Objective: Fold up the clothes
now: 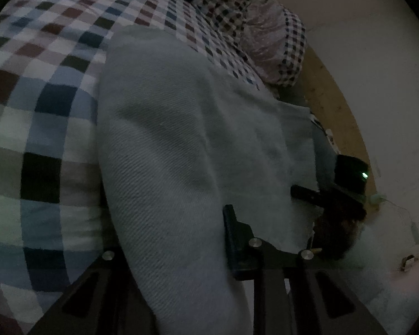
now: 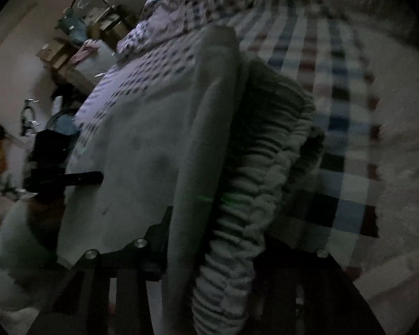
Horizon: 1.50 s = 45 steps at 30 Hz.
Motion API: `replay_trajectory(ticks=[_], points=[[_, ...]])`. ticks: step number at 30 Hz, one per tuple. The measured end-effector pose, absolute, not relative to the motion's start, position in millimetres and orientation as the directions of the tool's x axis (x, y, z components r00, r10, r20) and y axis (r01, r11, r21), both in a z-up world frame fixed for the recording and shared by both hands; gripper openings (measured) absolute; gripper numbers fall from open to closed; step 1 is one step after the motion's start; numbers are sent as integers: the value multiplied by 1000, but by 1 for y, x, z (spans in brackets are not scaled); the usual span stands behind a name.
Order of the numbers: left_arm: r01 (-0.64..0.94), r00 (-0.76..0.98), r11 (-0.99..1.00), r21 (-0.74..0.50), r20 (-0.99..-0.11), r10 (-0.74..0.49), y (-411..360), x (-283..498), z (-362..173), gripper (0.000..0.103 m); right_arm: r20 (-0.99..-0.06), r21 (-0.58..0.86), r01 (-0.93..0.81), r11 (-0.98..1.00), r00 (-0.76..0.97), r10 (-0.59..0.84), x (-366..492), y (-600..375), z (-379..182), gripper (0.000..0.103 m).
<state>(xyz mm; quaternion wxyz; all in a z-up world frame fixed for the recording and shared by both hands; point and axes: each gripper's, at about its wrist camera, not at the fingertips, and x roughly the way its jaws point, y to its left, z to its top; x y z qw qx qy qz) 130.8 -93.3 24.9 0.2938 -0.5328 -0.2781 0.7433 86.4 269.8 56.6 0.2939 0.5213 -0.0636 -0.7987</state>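
Grey garment lifted off checked bed, bunched, not flat-folded. Left claw, right claw each clamped on cloth edge. Fold stage undetermined.

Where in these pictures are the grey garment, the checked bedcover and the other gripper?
grey garment (image 1: 167, 145), left wrist view, its broad twill face.
checked bedcover (image 1: 47, 64), left wrist view, bare squares.
right gripper (image 1: 307, 194), left wrist view, fingertip on cloth.

Both grippers sat low in their frames, the left gripper and the right gripper each clamped on pale cloth
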Motion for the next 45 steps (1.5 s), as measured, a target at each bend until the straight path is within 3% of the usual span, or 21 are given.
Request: replay_trajectory(ticks=[15, 25, 30, 36, 45], points=[[-84, -422, -813, -576, -718, 553, -188, 173, 111, 18, -643, 255, 527, -811, -534, -549, 226, 126, 144, 38], [77, -574, -904, -421, -760, 305, -349, 209, 170, 17, -528, 186, 666, -722, -552, -646, 267, -62, 173, 38], [181, -597, -933, -312, -788, 148, -453, 217, 196, 17, -475, 223, 735, -641, -493, -729, 277, -175, 171, 38], [276, -581, -934, -224, -814, 24, -559, 208, 209, 17, -474, 294, 766, -572, -403, -783, 268, -291, 153, 38], [336, -502, -915, -225, -864, 28, -642, 168, 153, 19, -565, 314, 723, -616, -379, -733, 218, -376, 99, 38]])
